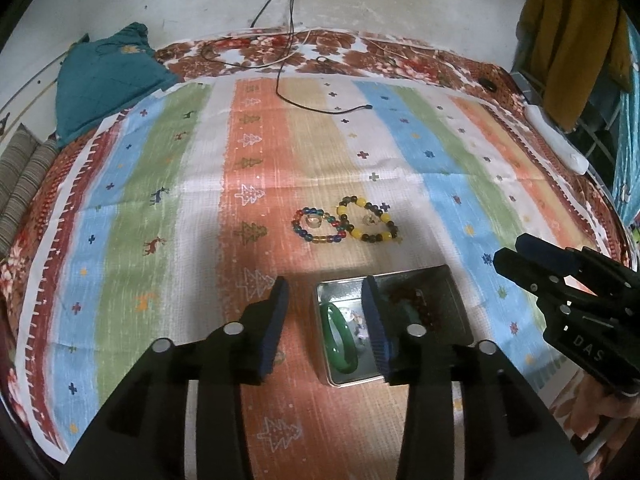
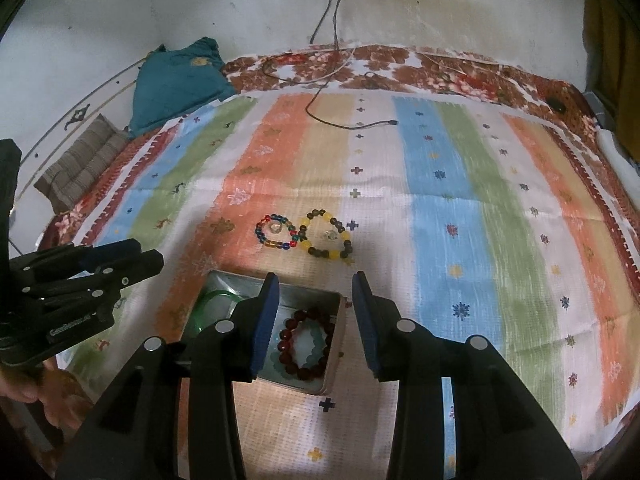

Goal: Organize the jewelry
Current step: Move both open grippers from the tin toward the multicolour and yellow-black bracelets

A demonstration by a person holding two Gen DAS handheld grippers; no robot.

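On a bed covered by a striped cloth (image 1: 168,184), a metal tin (image 1: 452,300) lies open near the bottom of both views. The left gripper (image 1: 326,320) hangs above it with its jaws spread and nothing between them; its right finger hides the middle of the tin in the left wrist view, so only a green bangle (image 1: 340,344) and some dim, dark beads show there. The right wrist view shows a dark red bead bracelet (image 2: 306,344) in the tin, lying over something pale blue-green that is too blurred to name. The right gripper (image 2: 314,320) also stands spread and empty, its left finger covering part of the tin. Beyond the tin, a multicoloured bead bracelet (image 1: 318,226) and a yellow-and-dark bead bracelet (image 1: 370,220) lie on the cloth, touching. A small clear piece sits inside each loop, hard to make out.
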